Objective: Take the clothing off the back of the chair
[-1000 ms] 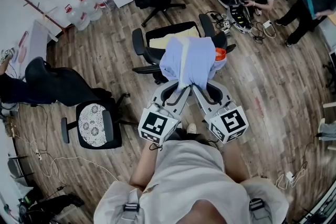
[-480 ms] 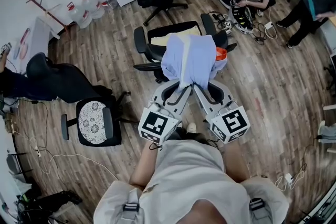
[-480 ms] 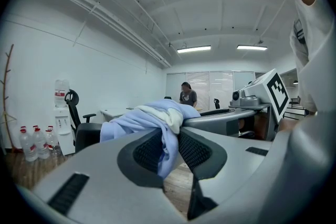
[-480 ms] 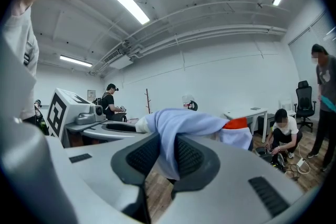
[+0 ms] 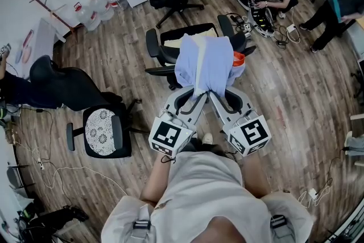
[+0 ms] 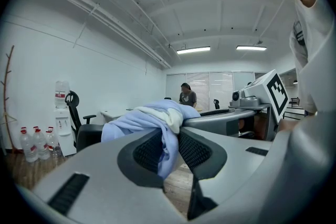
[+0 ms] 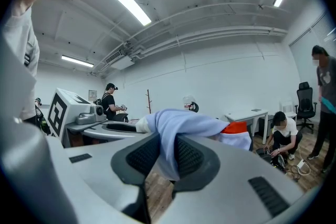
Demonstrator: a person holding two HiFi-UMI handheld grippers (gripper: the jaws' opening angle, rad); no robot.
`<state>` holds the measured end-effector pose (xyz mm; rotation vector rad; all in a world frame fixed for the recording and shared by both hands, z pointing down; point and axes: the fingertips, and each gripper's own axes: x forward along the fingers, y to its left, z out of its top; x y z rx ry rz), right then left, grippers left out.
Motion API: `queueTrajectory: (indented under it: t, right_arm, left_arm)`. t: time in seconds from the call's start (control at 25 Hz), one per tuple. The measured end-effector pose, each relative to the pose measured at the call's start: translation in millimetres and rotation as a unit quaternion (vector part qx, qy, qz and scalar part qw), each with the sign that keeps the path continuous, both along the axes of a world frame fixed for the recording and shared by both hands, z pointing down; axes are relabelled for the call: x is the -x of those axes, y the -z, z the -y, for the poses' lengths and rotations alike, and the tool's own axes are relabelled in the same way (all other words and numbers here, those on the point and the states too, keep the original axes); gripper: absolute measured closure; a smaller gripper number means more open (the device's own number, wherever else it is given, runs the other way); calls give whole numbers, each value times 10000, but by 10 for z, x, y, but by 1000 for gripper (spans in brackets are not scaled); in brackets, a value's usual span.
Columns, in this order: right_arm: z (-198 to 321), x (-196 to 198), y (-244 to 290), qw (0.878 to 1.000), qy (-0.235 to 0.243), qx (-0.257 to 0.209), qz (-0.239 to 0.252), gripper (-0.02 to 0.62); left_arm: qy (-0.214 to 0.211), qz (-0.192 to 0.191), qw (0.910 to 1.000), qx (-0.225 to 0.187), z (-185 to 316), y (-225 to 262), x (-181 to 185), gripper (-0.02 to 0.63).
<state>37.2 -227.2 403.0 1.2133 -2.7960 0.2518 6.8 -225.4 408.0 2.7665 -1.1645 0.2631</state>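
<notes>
The left hand-held gripper (image 6: 169, 150) and the right hand-held gripper (image 7: 163, 157) each pinch a fold of the light blue garment (image 5: 206, 65), which is bunched between them over the black office chair (image 5: 162, 57).

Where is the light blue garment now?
At the head view's centre, the light blue garment is clamped by left claw and right claw, over the black chair.

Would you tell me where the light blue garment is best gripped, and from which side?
At its bunched near edge, from the person's side, roughly level: there the light blue garment gathers into a thin fold that pads can pinch. The left gripper and right gripper are shut on it there.
</notes>
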Motion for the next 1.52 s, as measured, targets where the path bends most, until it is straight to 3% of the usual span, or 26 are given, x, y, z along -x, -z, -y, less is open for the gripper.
queueTrajectory:
  t: [1.52]
  right_arm:
    - [-236, -39, 203, 9993, 247, -158, 221, 508]
  left_arm:
    - [214, 5, 9996, -161, -246, 202, -44, 506]
